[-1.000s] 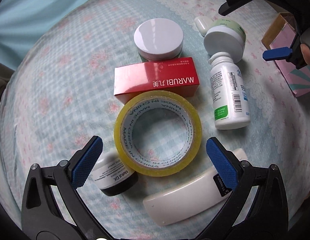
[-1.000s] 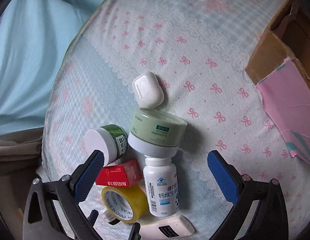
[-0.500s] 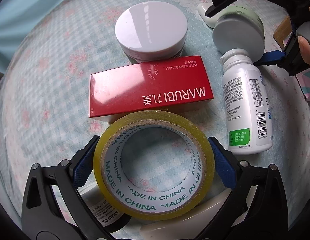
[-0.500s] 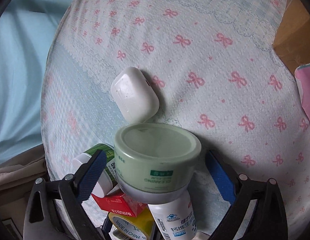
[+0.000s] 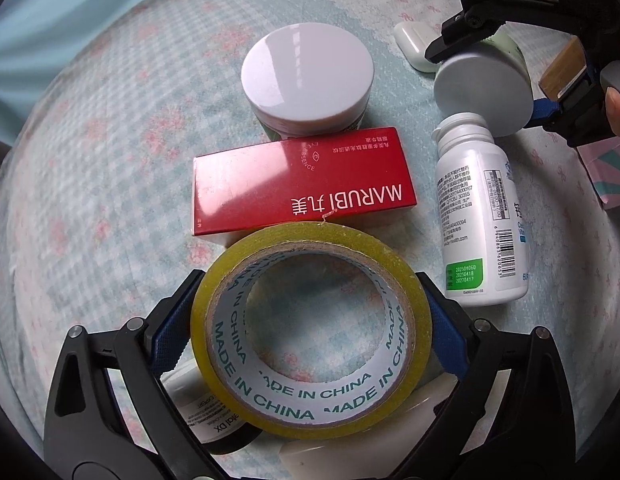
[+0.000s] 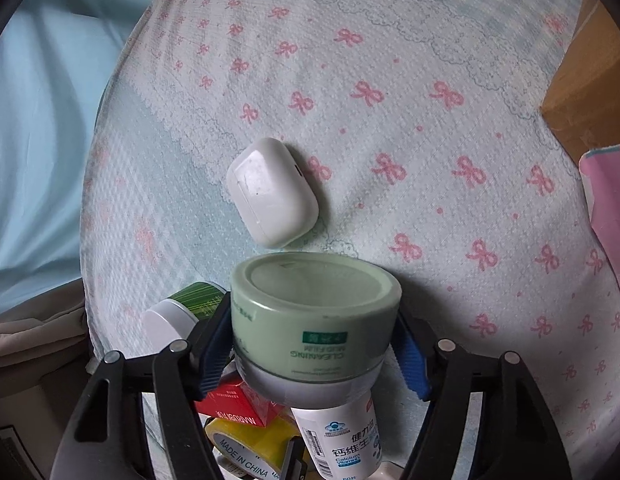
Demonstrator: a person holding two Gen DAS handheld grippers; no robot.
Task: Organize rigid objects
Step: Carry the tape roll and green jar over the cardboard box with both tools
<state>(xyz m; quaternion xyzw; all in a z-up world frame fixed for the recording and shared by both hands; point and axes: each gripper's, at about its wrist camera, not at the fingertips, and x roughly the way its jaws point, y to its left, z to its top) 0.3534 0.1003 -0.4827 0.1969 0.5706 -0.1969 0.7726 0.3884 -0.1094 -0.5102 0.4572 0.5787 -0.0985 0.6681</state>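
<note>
- Closing my right hand-held gripper (image 6: 313,344) on the pale green jar (image 6: 315,316): the jaws are coming in on either side of its wall, the left pad looks to be touching, the right pad has a sliver of gap, so I judge the grip not yet firm.
- I take the jar low on its side because the wall is straight there and the pads can sit flat.
- My left hand-held gripper (image 5: 310,324) stands wide, one pad on each side of the yellow tape roll (image 5: 311,328). The pads sit right at the roll's edges; whether they press on it I cannot tell.
- The roll lies flat with its hole up, so spanning its full width is the only hold open to me.
- Just beyond the roll lies the red box (image 5: 304,186), and past that the white-lidded jar (image 5: 308,80), each touching the next in a tight cluster.
- The white pill bottle (image 5: 479,220) lies on its side beside the box, its cap up against the green jar.
- The white earbud case (image 6: 272,192) sits just beyond the green jar on the bow-print bedspread (image 6: 429,120).
- A cardboard box (image 6: 589,92) stands well apart at the right edge, likely where these things belong.
</note>
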